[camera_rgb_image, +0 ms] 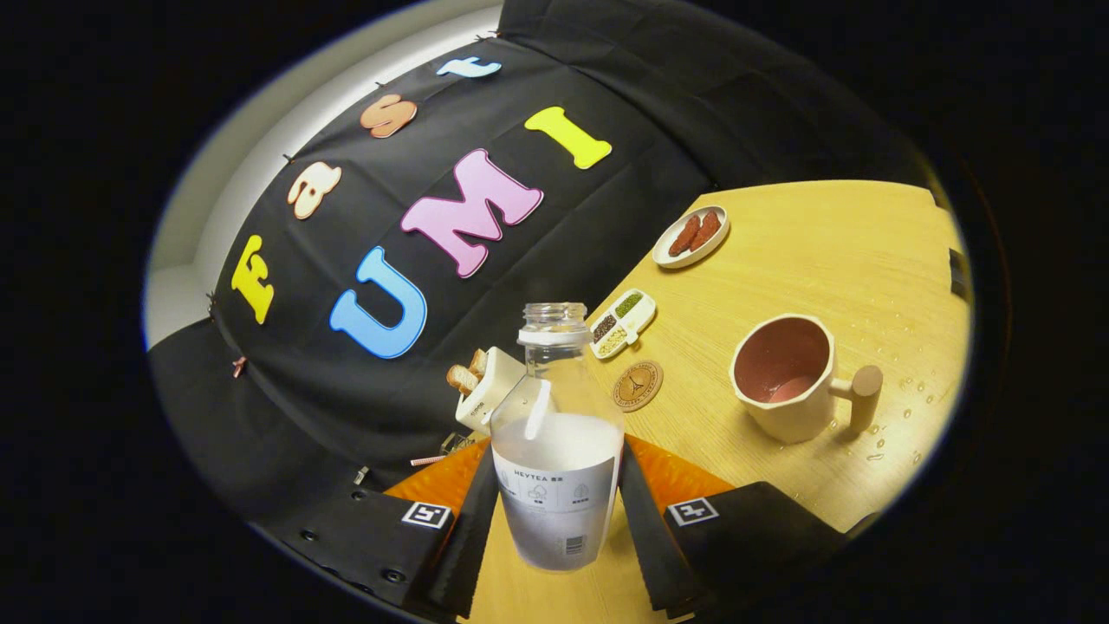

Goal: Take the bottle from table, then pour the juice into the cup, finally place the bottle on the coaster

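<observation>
A clear, uncapped bottle (556, 451) with whitish juice in its lower half and a pale label stands between my fingers; the gripper (554, 511) is shut on its lower body, one finger pressing each side. The whole scene looks tilted. Beyond the fingers, to the right, a cream cup (788, 377) with a pink inside and a wooden handle stands on the wooden table (832, 251); a little liquid shows at its bottom. A round brown coaster (638, 386) lies between the bottle and the cup, slightly farther off.
A white toaster (487, 387) with bread slices sits just behind the bottle. Farther back are a small divided dish (622, 323) of grains and an oval plate (690, 236) with reddish pieces. Water drops (901, 416) dot the table past the cup.
</observation>
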### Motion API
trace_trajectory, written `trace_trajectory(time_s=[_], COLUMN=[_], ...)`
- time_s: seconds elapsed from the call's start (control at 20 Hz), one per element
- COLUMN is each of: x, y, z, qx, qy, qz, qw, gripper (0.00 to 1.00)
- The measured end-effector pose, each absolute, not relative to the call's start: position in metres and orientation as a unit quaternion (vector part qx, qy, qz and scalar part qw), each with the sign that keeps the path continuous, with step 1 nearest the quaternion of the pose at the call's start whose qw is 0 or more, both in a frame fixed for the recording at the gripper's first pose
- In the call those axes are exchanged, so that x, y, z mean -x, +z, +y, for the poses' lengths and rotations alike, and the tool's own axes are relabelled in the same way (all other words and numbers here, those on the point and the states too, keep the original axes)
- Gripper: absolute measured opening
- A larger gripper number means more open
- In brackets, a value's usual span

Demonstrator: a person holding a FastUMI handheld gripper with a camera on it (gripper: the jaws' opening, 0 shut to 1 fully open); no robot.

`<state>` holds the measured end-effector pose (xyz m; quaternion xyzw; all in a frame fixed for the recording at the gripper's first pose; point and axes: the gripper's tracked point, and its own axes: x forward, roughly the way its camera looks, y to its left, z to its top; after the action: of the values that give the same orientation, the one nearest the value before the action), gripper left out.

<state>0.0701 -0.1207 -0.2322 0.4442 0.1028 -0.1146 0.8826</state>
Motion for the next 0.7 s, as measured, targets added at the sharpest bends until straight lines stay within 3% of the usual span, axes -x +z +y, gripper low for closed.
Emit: trace_trajectory(time_s=[0.7], x=[-0.065], y=[-0.261], z=[-0.156], qx=[-0.57], qy=[-0.15], qz=[0.092], qw=[0.803], gripper=[0.75])
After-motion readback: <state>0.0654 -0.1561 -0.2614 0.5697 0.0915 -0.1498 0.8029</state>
